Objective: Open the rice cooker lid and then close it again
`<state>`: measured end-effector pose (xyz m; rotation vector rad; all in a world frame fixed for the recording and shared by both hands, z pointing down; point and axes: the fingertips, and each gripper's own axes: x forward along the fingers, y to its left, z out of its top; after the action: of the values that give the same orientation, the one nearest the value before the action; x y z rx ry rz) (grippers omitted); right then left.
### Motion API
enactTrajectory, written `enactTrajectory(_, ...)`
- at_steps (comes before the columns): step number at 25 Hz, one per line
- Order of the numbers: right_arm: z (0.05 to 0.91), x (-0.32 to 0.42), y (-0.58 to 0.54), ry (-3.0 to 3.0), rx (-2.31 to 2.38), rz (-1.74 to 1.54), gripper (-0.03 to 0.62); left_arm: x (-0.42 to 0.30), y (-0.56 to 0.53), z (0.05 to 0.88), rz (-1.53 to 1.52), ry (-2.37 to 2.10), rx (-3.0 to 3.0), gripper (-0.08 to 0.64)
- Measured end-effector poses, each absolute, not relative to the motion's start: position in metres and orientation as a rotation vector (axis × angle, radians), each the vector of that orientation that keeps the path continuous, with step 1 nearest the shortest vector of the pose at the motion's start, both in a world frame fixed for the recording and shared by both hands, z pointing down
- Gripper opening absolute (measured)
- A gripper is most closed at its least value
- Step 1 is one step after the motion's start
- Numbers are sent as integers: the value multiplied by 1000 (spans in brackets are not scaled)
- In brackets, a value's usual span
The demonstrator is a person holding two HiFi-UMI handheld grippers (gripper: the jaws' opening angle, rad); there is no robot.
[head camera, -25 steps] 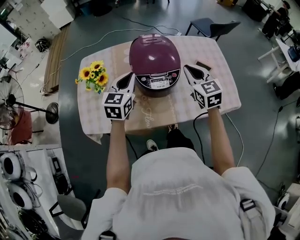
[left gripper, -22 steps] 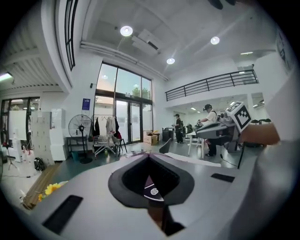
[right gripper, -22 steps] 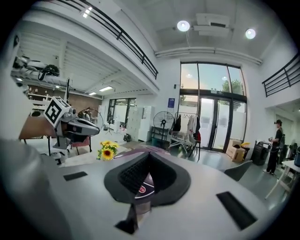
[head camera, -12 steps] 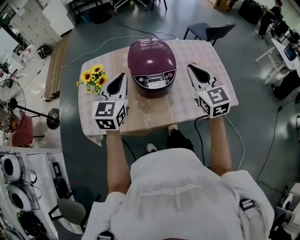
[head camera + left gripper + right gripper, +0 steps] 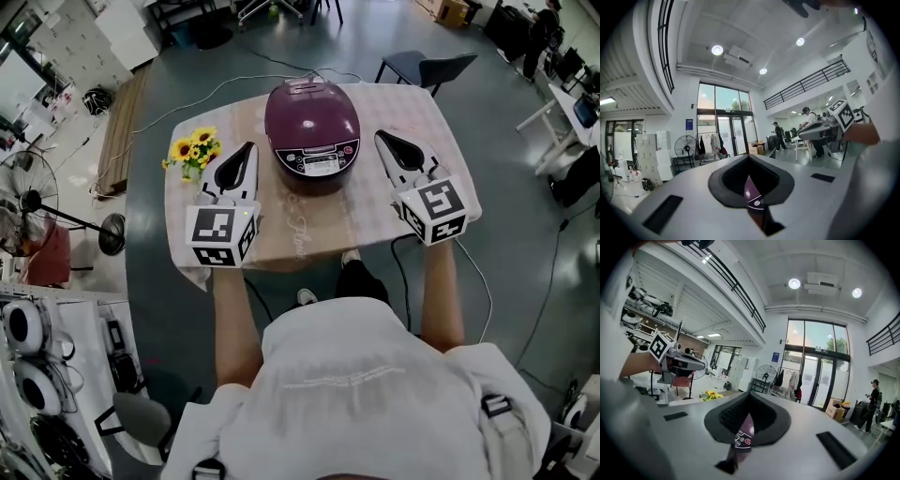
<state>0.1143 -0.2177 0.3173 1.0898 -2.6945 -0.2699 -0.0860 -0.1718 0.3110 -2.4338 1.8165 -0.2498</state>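
The purple rice cooker (image 5: 312, 131) stands at the back middle of the table with its lid down and its control panel facing me. My left gripper (image 5: 248, 147) hovers to its left, shut and empty, clear of the cooker. On the other side my right gripper (image 5: 379, 138) is likewise shut on nothing and apart from it. In the left gripper view only a purple sliver of the cooker (image 5: 752, 193) shows past the closed jaws. The right gripper view shows a similar strip of the cooker (image 5: 742, 434).
A checked cloth covers the table (image 5: 309, 225). A bunch of sunflowers (image 5: 192, 153) lies at its left edge, close to my left gripper. A dark chair (image 5: 427, 66) stands behind the table, a floor fan (image 5: 28, 202) far left, and cables run across the floor.
Both grippers have risen and drawn away from the cooker's sides, toward the table's outer parts. The cooker and its lid have not moved.
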Motion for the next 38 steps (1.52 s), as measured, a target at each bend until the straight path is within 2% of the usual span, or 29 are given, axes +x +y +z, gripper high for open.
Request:
enactTrajectory(16,306,87,-215,-2712,1031,-322,25,-82,-170,289,-234,1768,-2421,15)
enactTrajectory(38,313,84,-219,-2688,1028,-326,25,-94,-171,300,-258,1788,-2427,17)
